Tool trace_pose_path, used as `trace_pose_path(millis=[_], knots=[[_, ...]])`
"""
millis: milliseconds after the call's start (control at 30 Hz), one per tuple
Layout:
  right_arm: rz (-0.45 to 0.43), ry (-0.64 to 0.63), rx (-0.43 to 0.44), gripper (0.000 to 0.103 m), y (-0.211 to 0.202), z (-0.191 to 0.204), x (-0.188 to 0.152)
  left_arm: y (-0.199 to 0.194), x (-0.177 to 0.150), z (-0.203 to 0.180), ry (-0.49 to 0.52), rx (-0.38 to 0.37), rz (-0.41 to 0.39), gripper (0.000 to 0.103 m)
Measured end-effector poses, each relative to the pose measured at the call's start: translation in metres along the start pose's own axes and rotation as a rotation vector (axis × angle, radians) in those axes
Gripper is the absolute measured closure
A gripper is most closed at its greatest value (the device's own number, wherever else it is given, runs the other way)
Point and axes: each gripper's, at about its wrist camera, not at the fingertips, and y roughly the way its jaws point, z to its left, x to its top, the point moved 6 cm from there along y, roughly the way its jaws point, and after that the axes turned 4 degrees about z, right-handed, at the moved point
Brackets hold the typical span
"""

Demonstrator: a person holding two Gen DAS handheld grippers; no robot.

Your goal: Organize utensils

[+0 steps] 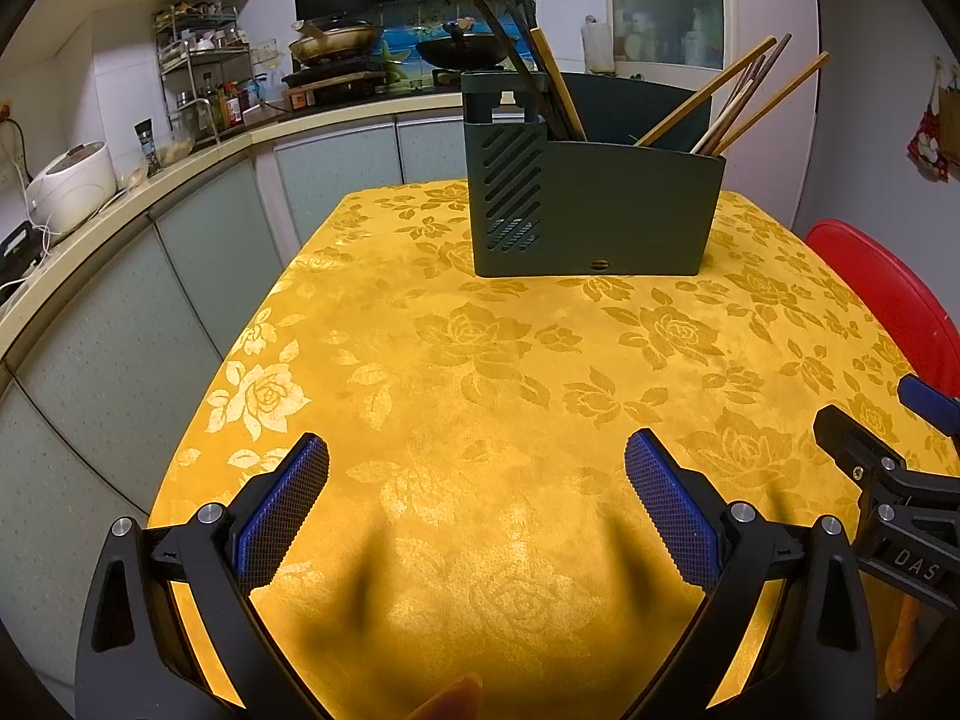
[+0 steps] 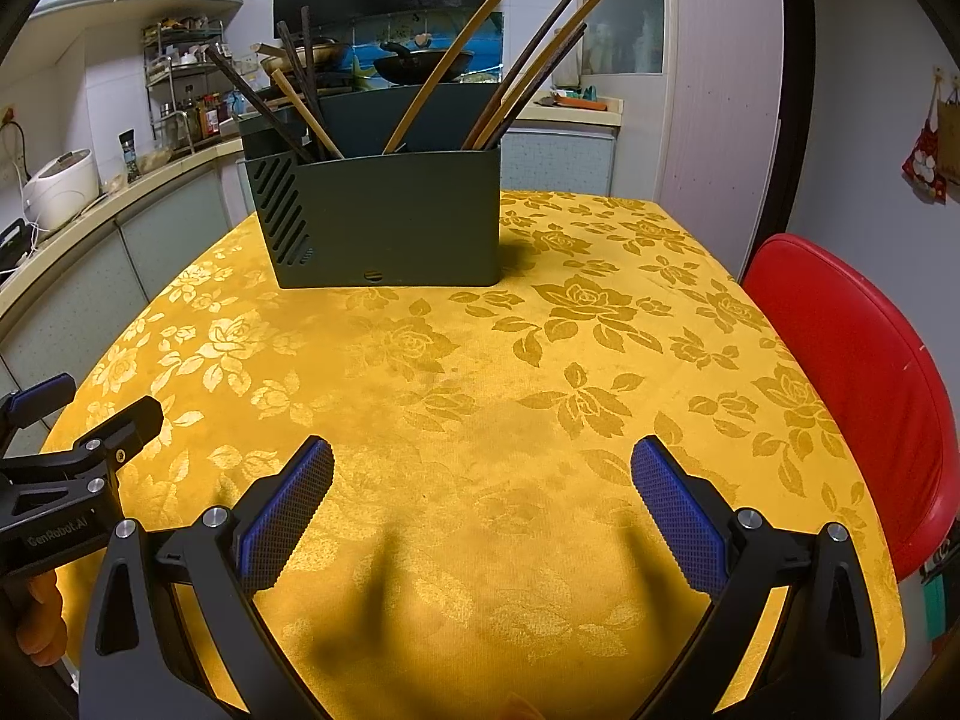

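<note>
A dark green utensil holder [image 1: 594, 210] stands at the far side of the yellow flowered tablecloth [image 1: 480, 372]; it also shows in the right wrist view [image 2: 384, 216]. Several wooden chopsticks [image 1: 732, 99] lean in it, dark ones [image 1: 498, 30] in its left compartment, light and dark ones [image 2: 528, 66] to the right. My left gripper [image 1: 477, 468] is open and empty over the near part of the table. My right gripper [image 2: 483, 468] is open and empty too, beside the left one, whose fingers [image 2: 120, 426] show at the left edge.
A red chair [image 2: 858, 378] stands at the table's right edge. A kitchen counter [image 1: 120, 204] with a white rice cooker [image 1: 72, 186], bottles and a stove with pans [image 1: 336, 42] runs along the left and back.
</note>
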Motion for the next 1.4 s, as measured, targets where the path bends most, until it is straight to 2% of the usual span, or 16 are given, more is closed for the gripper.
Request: trace_pose_path(millis=[1400], knots=[[0.007, -0.004, -0.004, 0.007, 0.0027, -0.0011, -0.0023, 0.0045, -0.0059, -0.0003, 0.003, 0.001, 0.010, 0.007]])
